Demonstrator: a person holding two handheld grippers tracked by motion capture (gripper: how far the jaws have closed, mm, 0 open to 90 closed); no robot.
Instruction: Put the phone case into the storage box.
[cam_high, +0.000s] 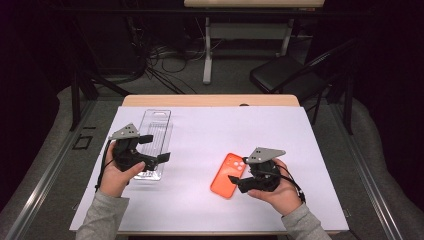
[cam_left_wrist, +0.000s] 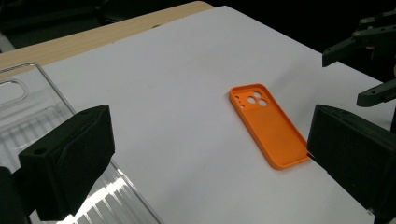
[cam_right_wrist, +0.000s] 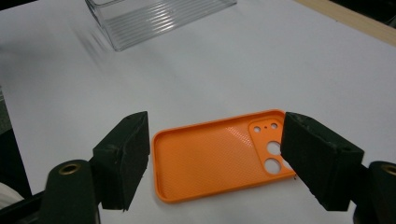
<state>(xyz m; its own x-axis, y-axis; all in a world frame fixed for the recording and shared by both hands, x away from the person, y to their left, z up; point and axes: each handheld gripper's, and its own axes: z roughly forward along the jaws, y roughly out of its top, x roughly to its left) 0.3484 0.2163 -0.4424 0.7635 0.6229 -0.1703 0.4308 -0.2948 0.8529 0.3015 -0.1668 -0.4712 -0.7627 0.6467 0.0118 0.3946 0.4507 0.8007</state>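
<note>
White sheet (cam_high: 210, 145) covers most of the wooden table (cam_high: 210, 100). Orange phone case (cam_high: 228, 175) lies flat on the sheet, right of centre, open side up w/ camera cutouts at its far end. Right gripper (cam_high: 239, 183) is held by the right hand (cam_high: 280, 192) just beside the case's right edge, jaws wide apart, holding nothing; in the right gripper view the case (cam_right_wrist: 219, 158) lies between the two black jaws, its ends near each one, contact can't be told. Clear plastic tray (cam_high: 155, 135) sits on the left part of the sheet, long axis running away from the person. Left gripper (cam_high: 155, 150) is in the left hand (cam_high: 117, 175) over the tray's near end, jaws also wide, empty. In the left gripper view the tray (cam_left_wrist: 28, 116) is by the left jaw, the case (cam_left_wrist: 268, 126) farther off, and the right gripper (cam_left_wrist: 364, 60) is at upper right. Case and tray are well apart.
</note>
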